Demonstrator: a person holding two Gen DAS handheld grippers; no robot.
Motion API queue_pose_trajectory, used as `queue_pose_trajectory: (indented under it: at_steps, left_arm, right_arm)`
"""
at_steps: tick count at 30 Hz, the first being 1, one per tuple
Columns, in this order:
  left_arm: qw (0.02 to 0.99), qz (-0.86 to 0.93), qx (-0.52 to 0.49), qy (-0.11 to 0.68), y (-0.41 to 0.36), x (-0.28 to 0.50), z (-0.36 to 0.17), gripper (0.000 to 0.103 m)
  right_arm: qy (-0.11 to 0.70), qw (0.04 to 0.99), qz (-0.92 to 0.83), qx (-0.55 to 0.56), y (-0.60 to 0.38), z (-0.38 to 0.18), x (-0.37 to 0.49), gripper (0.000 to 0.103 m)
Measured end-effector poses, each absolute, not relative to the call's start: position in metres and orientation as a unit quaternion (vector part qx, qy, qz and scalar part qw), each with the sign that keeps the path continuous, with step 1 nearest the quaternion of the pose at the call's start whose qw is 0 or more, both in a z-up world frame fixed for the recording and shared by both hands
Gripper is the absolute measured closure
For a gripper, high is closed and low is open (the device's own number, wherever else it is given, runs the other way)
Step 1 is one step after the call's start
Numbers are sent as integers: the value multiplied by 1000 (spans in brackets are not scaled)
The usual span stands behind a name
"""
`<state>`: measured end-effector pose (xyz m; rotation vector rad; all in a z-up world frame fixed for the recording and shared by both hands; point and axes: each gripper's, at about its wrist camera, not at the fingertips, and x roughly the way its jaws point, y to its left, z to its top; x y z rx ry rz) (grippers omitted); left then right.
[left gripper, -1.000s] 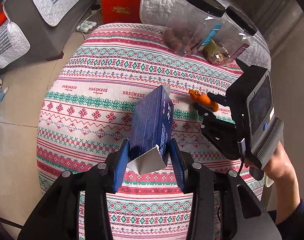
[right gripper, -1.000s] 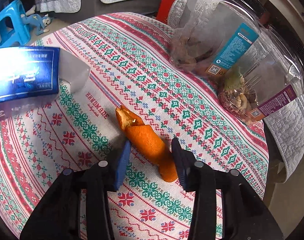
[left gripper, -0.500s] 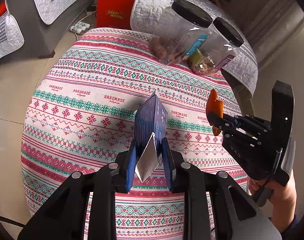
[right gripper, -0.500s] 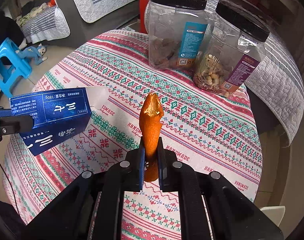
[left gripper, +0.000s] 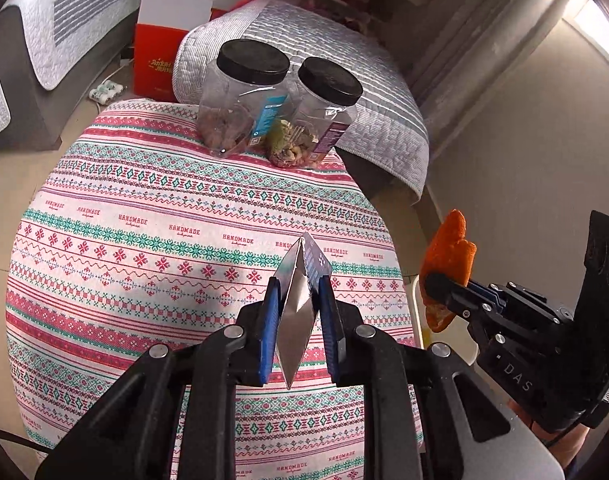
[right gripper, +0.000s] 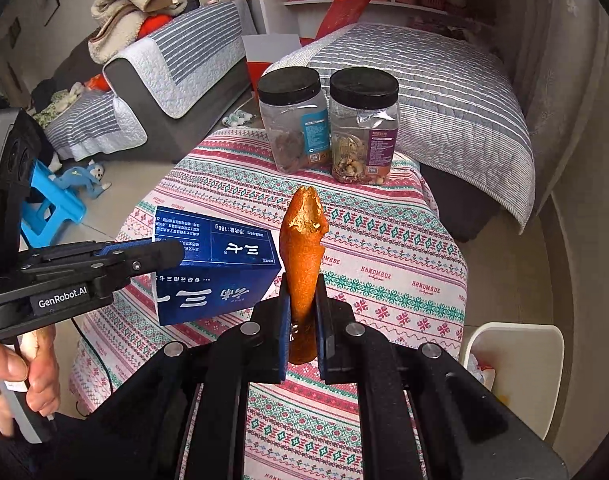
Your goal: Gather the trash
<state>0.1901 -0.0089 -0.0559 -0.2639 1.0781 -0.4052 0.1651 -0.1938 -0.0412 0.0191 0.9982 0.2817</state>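
Note:
My left gripper (left gripper: pixel 298 300) is shut on a flattened blue box (left gripper: pixel 304 280) and holds it edge-on above the patterned tablecloth (left gripper: pixel 144 240). The blue box also shows in the right wrist view (right gripper: pixel 220 272), with the left gripper (right gripper: pixel 160 256) clamped on it. My right gripper (right gripper: pixel 302 308) is shut on an orange peel (right gripper: pixel 304 248) that stands upright between its pads. In the left wrist view the orange peel (left gripper: pixel 448 256) and right gripper (left gripper: pixel 436 288) sit past the table's right edge, above a white bin (left gripper: pixel 420 320).
Two clear jars with black lids (right gripper: pixel 294 124) (right gripper: pixel 364 128) stand at the table's far edge. The white trash bin (right gripper: pixel 512 356) stands on the floor right of the table. A grey-striped bed (right gripper: pixel 424 68) lies behind, a sofa (right gripper: pixel 176 64) and blue stool (right gripper: pixel 52 208) to the left.
Both grippers have lifted higher and drawn back from the table with their loads. The right gripper with the peel has moved right, out over the bin beside the table.

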Motion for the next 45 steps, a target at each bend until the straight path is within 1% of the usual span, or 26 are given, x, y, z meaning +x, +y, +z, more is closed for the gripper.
queue_pose_trajectory:
  at_steps: [5, 13, 17, 24, 31, 34, 35, 36, 37, 38, 39, 41, 42, 45]
  left_arm:
    - [835, -213, -120, 493, -47, 170, -45, 83]
    - [830, -246, -136, 481, -104, 143, -53, 83]
    - [826, -266, -142, 476, -128, 137, -52, 83]
    - [814, -290, -150, 480, -168, 127, -58, 83]
    - [793, -311, -164, 497, -224, 129, -73, 83]
    - [785, -323, -174, 500, -250, 135, -81, 80]
    - [781, -332, -176, 498, -260, 138, -83, 73]
    - [779, -341, -173, 497, -270, 140, -86, 64]
    - [780, -341, -165, 497, -279, 143, -91, 60]
    - [784, -334, -158, 499, -285, 144, -96, 58]
    - [785, -328, -151, 503, -289, 145, -102, 54]
    - [781, -323, -151, 512, -289, 146, -111, 53]
    - [779, -323, -153, 516, -286, 147, -114, 50]
    - [788, -312, -138, 513, -272, 143, -113, 48]
  right_arm:
    - [457, 879, 117, 64, -235, -28, 130, 93]
    - [443, 883, 85, 128, -296, -24, 91, 93]
    - [461, 874, 51, 144, -332, -35, 85, 93]
    - [445, 876, 14, 185, -392, -34, 67, 93]
    - [469, 858, -29, 209, -432, -52, 63, 93]
    - [479, 850, -52, 211, -445, -59, 63, 92]
    - [482, 848, -60, 212, -450, -62, 65, 87]
    - [487, 844, -74, 211, -454, -65, 67, 80]
    - [493, 839, -89, 210, -459, -68, 69, 58]
    - [495, 837, -104, 210, -464, -70, 70, 49]
    - [492, 837, -115, 211, -467, -70, 69, 48]
    - [491, 834, -117, 223, -471, -70, 67, 48]
    - [489, 835, -112, 227, -470, -70, 66, 48]
    - [484, 842, -105, 216, -465, -65, 66, 45]
